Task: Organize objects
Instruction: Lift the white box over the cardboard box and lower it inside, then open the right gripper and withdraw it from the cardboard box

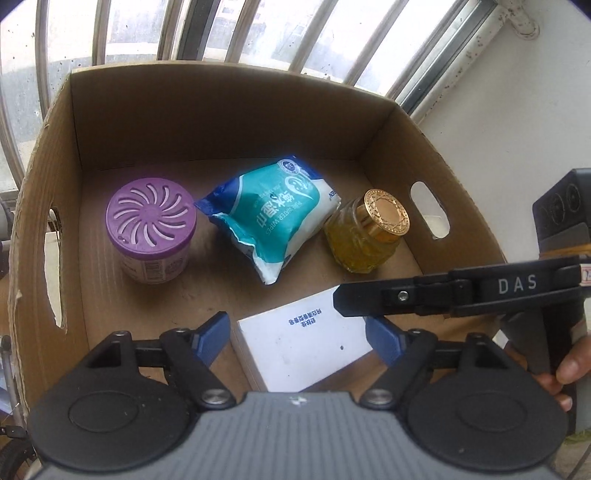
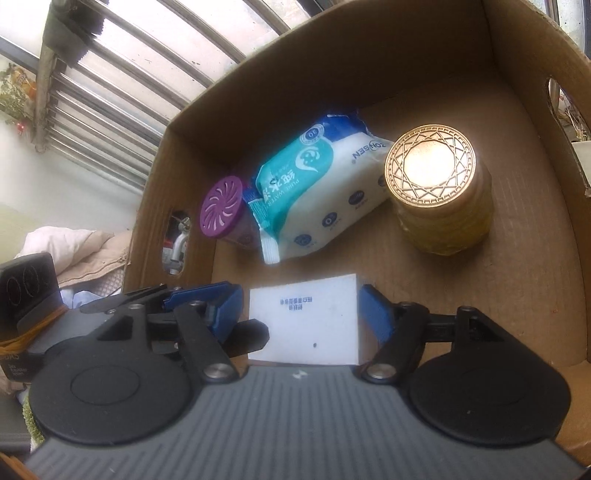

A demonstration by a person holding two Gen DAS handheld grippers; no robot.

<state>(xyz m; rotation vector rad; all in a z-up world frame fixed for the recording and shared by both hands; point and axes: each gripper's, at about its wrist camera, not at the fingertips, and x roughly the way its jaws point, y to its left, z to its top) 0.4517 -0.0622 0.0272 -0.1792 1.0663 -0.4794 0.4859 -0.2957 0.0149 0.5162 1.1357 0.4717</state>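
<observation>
Barred window behind cardboard box; white box inside, between both parted tongs, left tongs, right tongs, ungripped.

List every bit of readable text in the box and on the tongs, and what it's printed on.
"PURE WATER WIPES" – wipes pack
"30" – wipes pack, round badge
"ZONSEN" – wipes pack, white side
"DAS" – right tongs' arm
Chinese print on the white box: too blurred.
Label on the purple-lidded jar: too small.
Gold-lidded jar: pattern only.

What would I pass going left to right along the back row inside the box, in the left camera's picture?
Purple-lidded air freshener → teal wet wipes pack → gold-capped yellow jar, all in the cardboard box.
</observation>
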